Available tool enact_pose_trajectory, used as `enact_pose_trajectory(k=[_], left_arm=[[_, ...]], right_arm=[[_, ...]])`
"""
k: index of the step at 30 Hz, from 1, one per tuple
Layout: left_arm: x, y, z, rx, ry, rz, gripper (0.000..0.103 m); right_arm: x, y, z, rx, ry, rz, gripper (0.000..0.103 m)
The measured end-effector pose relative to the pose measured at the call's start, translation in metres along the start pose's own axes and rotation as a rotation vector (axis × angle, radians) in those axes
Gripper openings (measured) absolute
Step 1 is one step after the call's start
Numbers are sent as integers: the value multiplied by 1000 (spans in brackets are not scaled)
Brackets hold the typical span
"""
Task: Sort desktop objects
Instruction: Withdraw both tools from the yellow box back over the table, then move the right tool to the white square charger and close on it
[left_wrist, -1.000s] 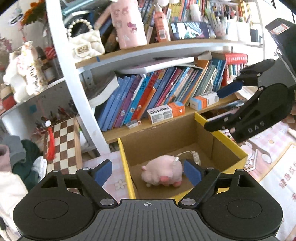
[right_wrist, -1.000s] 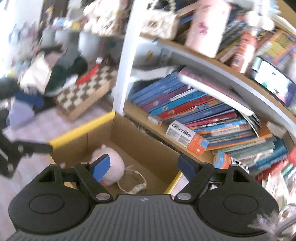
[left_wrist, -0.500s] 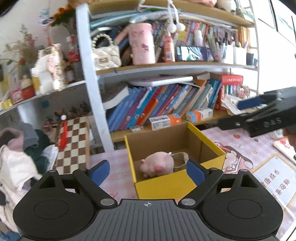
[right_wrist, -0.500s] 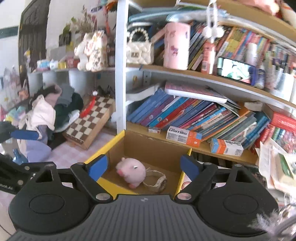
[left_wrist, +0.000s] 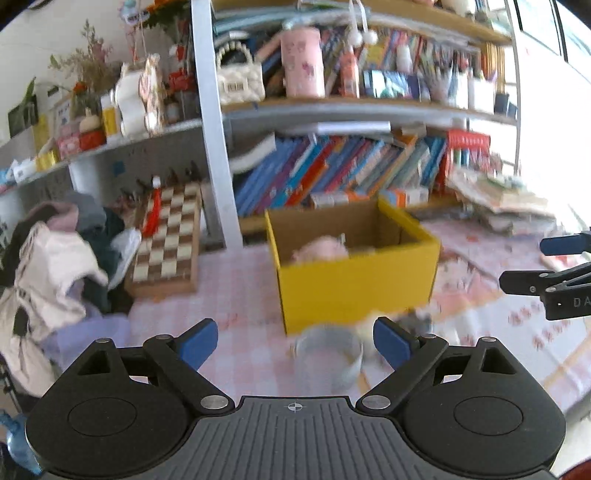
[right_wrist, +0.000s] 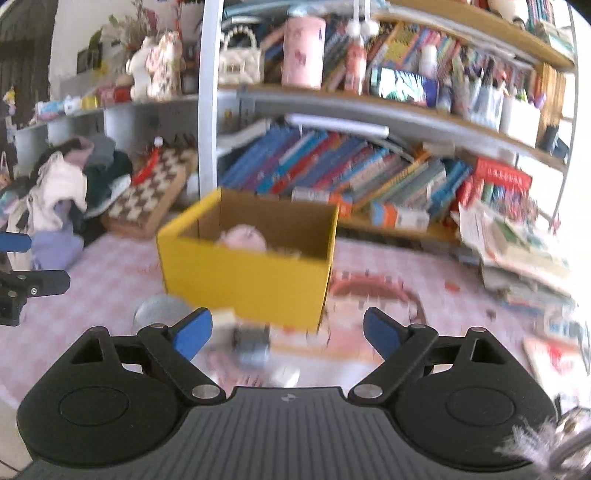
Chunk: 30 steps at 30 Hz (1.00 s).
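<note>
A yellow cardboard box (left_wrist: 354, 288) stands on the pink checked tablecloth, also in the right wrist view (right_wrist: 243, 277). A pink plush pig (left_wrist: 321, 249) lies inside it (right_wrist: 242, 236). A grey tape roll (left_wrist: 328, 350) sits on the cloth in front of the box, between my left gripper's (left_wrist: 295, 341) open fingers. A small blurred grey object (right_wrist: 251, 345) lies in front of the box between my right gripper's (right_wrist: 286, 330) open fingers. Both grippers are empty and back from the box.
A bookshelf (left_wrist: 332, 173) full of books stands behind the box. A chessboard (left_wrist: 168, 243) leans at the left beside a pile of clothes (left_wrist: 48, 273). Stacked papers (right_wrist: 517, 251) lie at the right. The tablecloth (right_wrist: 388, 295) has printed patterns.
Both grippers have pulled back and down from above the box. The box front, tape roll and small objects on the cloth have come into view. Frames are motion-blurred.
</note>
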<state>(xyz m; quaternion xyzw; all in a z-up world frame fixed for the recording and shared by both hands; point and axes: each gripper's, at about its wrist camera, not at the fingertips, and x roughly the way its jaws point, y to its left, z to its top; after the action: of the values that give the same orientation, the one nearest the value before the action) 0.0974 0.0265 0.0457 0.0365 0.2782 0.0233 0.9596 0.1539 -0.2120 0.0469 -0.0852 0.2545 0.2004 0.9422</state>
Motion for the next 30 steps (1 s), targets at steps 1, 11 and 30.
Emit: enact_pose_trajectory(k=[1, 11, 30], left_arm=[[0, 0, -6, -3, 14, -1, 93], [-3, -7, -40, 26, 85, -18, 93], [15, -25, -69, 41, 229, -99, 93]], right_arm=[[-2, 3, -7, 9, 13, -3, 89], [-4, 28, -48, 19, 133, 12, 90], [19, 51, -76, 2, 321, 53, 91]])
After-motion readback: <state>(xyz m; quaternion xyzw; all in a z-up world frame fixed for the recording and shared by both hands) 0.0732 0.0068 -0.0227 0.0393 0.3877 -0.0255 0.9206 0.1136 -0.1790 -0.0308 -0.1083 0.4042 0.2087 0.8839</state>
